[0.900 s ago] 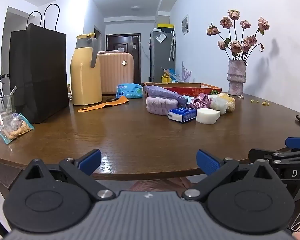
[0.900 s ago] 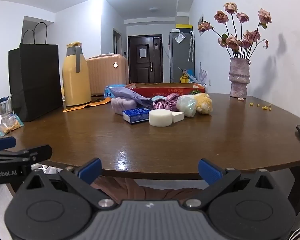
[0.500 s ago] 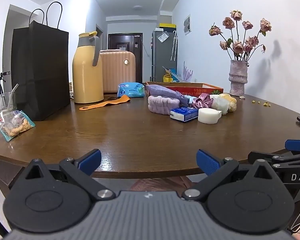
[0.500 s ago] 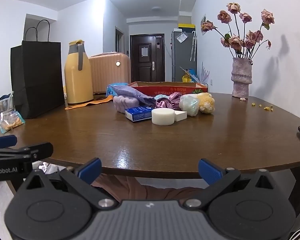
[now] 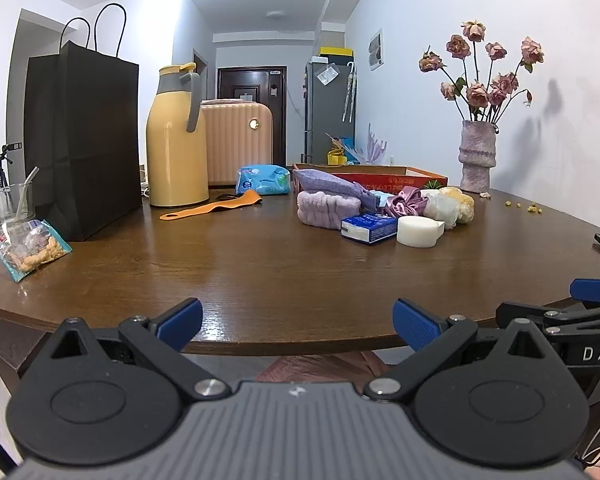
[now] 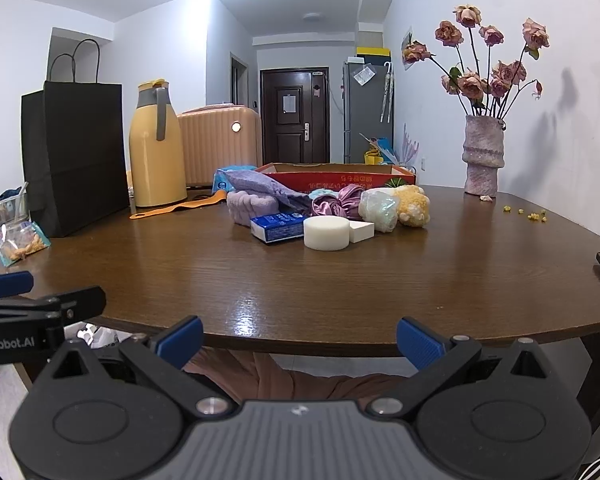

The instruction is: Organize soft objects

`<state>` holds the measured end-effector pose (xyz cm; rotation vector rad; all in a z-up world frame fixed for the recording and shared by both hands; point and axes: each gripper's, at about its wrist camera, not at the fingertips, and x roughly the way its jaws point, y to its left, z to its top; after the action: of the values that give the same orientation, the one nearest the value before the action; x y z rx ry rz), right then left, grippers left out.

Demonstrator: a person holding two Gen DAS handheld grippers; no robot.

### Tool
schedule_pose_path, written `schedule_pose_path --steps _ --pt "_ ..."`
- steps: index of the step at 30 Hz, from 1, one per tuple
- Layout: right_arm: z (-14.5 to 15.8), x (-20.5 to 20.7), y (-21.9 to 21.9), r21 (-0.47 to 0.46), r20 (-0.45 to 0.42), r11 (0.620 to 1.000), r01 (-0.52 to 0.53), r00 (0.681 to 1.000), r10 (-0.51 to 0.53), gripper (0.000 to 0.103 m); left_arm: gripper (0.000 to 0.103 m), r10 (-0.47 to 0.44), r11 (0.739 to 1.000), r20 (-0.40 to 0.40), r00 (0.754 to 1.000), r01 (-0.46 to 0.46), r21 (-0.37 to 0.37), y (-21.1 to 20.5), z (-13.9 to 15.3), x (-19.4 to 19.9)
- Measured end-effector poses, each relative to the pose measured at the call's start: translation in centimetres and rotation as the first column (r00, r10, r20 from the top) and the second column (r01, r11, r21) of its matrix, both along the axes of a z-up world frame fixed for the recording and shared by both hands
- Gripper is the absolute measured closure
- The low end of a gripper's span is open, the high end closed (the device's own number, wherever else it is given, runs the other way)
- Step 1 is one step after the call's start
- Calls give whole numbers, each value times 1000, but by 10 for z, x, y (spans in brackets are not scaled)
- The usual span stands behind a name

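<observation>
The left gripper (image 5: 296,322) and the right gripper (image 6: 298,340) are held at the near edge of the brown table (image 6: 340,280), with jaws spread wide and nothing between them. The soft things (image 6: 328,210) are piled far across the table, just before a red box (image 6: 340,174). A white sponge (image 6: 326,233) is seen in front.

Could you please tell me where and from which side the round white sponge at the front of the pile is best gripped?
Probably across its curved side wall, coming from above and the near side. The round white sponge lies flat, its near face open; the blue tissue pack and white wedge sit close on either side. The right gripper is open.
</observation>
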<state>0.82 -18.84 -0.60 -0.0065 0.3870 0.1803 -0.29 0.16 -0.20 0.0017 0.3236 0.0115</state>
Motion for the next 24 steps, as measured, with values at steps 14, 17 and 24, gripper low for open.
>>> schedule_pose_path --steps 14,17,24 --pt "1 0 -2 8 1 1000 4 1000 -4 0 0 -1 1000 0 1000 1 -2 -1 0 0" --pt "1 0 -2 12 -2 1000 6 1000 -6 0 0 -1 1000 0 1000 1 -2 -1 0 0" --pt "0 0 -1 6 2 1000 3 1000 -3 0 0 -5 1000 3 1000 5 1 -2 0 -1"
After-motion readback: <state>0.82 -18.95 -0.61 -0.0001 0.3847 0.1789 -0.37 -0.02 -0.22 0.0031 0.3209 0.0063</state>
